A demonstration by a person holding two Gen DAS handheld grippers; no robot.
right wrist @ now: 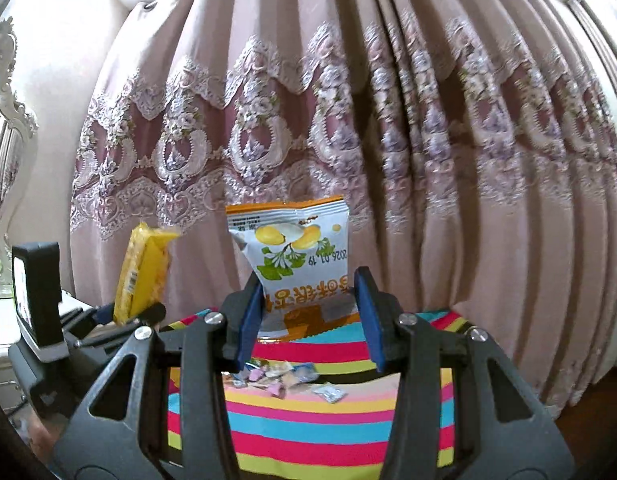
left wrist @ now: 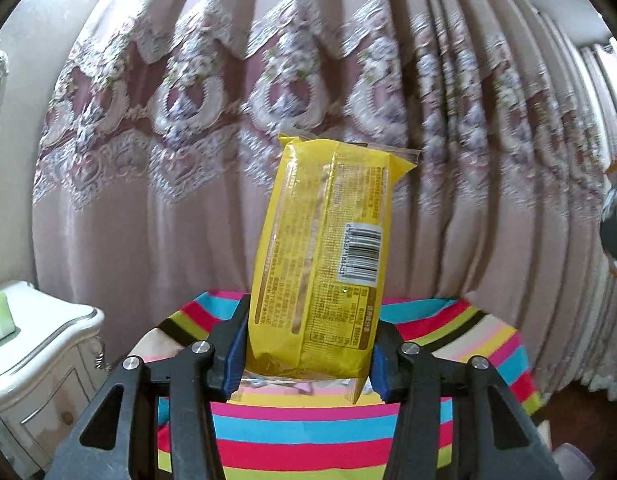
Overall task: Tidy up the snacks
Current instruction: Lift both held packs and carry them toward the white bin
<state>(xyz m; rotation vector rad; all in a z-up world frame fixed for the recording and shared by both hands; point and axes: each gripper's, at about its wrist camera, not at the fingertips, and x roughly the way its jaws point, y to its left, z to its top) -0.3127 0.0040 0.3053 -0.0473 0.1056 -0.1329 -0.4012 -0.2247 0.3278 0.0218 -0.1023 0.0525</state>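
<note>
The counter (right wrist: 308, 432) is covered by a cloth striped in pink, cyan, yellow, red, black, lime and cream bands; the cloth hangs over the visible edges, and the surface beneath it cannot be seen. A loose cluster of small wrapped sweets (right wrist: 274, 376) lies directly on the cloth near the far side, in mixed pale wrappers. One small clear sachet (right wrist: 328, 393) lies just beside the cluster, apart from it, on a cream band. In the left wrist view the same striped counter (left wrist: 308, 428) shows, with a few of the wrappers (left wrist: 268, 385) partly hidden.
</note>
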